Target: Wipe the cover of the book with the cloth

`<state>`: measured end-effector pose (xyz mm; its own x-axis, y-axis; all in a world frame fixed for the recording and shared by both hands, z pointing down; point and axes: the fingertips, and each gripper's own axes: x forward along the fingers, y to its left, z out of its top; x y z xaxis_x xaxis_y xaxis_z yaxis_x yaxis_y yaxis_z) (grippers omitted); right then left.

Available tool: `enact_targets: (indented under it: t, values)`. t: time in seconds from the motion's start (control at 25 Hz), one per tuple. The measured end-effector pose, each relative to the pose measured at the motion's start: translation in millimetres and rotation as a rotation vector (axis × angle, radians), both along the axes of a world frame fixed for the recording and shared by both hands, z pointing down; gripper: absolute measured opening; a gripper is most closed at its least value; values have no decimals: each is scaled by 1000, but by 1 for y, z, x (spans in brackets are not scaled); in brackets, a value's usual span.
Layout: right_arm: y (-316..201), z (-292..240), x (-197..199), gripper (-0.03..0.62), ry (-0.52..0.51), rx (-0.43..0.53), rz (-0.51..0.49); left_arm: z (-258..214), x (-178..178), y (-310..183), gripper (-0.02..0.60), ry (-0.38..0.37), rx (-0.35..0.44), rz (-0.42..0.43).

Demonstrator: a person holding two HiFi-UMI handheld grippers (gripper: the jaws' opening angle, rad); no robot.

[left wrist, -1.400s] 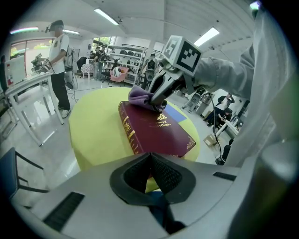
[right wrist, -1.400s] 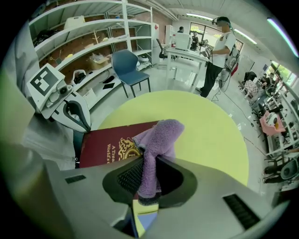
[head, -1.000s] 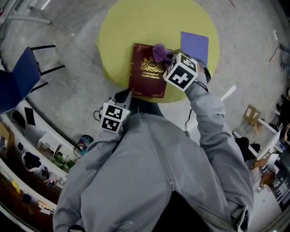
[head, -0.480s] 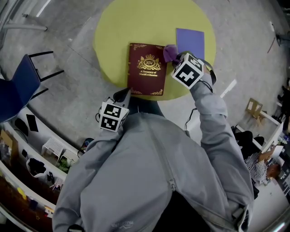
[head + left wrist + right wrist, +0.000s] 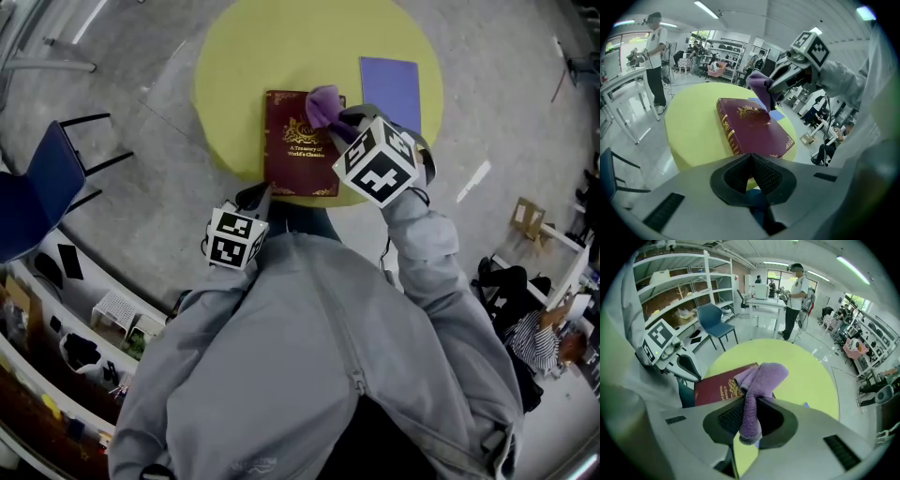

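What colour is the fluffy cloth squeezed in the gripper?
Purple. The fluffy purple cloth shows best in the right gripper view, pinched by the right gripper.

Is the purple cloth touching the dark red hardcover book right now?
Touching. The left gripper view shows the purple cloth hanging down onto the dark red hardcover book, no gap between.

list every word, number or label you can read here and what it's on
"A Treasury of World's Classics": gold title on the red book cover, small but just legible in the head view.
Crest above the title: letters unreadable, partly under the purple cloth.
Gold print on the book's spine, left gripper view: too blurred to read.
Blue flat item: no text visible.
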<state>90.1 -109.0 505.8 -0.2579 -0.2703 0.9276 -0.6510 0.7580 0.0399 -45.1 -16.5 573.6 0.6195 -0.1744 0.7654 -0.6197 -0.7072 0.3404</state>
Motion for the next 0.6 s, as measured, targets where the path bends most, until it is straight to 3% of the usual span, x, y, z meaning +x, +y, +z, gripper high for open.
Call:
enact_targets:
  t: [0.28,0.6]
  values:
    - [3,-14,-69,80,-58,17,-141,0,2,0,18,1,-3,5]
    - [7,1,-105,80,-49,-11,-231,3,0,1,18,-1,6,1]
